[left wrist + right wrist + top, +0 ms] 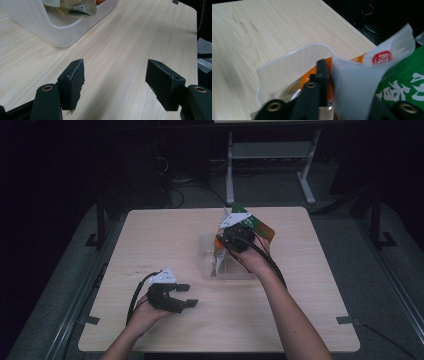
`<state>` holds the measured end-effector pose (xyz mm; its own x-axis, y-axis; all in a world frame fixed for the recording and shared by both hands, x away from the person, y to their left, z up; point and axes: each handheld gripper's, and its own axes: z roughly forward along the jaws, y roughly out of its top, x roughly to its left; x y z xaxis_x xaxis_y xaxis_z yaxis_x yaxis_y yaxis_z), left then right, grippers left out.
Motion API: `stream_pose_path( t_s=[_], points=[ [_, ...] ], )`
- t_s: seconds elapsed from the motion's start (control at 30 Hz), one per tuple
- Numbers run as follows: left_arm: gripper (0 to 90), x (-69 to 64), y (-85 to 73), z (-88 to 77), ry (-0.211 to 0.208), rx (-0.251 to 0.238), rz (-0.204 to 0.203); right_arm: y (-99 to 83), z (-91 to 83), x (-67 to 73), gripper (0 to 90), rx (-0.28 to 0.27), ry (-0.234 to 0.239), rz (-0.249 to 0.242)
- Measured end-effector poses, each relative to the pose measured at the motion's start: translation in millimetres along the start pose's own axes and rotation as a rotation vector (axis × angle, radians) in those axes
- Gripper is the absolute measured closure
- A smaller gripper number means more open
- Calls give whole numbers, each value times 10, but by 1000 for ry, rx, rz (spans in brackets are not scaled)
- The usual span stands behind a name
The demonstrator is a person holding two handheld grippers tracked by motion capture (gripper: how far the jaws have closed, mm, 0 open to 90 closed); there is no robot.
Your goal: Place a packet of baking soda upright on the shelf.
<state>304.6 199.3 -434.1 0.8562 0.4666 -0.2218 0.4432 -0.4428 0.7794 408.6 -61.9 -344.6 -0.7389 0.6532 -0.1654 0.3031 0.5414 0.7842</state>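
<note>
A: Starting nearest the person, where does the left gripper sit relative to the clear plastic bin?

B: Well short of the bin, toward the person's side of the table, low over the wood. Its jaws stand wide with nothing between them; in the left gripper view only bare tabletop lies between the pads, with a corner of the bin beyond. I'd judge it is parked there to stay out of the way.

A: And at the bin itself?

B: The right gripper is above the bin, pointing down into it. A snack packet, white and green with an orange part, stands between its jaws, its lower end in the bin and its top sticking out above the rim.

A: Gripped firmly?

B: The jaws are narrow around it, and one jaw lies right against the packet's side; whether the pads press it I cannot tell for sure. It looks like a hold meant to steer the packet upright beside the other packets already in there.

A: Beyond the bin?

B: Bare table, then dark floor and a frame's legs.
</note>
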Motion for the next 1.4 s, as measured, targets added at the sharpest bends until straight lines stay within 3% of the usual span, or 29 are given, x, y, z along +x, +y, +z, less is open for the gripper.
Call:
stream_pose_path(
  t_s=[0.13,0.3,0.43,0.6,0.8,0.93,0.97,1.0,1.17,1.4],
  points=[
    [310,13,2,-8,4,10,8,26,-112,27,616,-32,37,21],
    [306,14,-2,-11,8,3,1,-43,-252,85,525,-23,33,15],
    [299,14,-5,-8,4,14,6,-152,-393,120,491,-38,46,42],
    [293,1,-5,12,-1,23,24,-340,-558,131,466,-64,95,79],
    [288,-32,-6,38,-9,38,32,-623,-663,173,442,-56,160,100],
    [284,-39,-3,54,-12,68,67,-825,-700,192,430,-42,178,129],
    [283,-52,-7,62,-19,71,58,-877,-705,192,426,-40,181,131],
    [282,-45,-4,66,-17,78,82,-929,-710,192,422,-37,186,137],
    [276,-81,-16,103,-32,99,81,-1143,-748,205,404,-2,193,158],
    [262,-104,-31,150,-47,128,113,-1392,-813,257,376,30,210,133]
  ],
)
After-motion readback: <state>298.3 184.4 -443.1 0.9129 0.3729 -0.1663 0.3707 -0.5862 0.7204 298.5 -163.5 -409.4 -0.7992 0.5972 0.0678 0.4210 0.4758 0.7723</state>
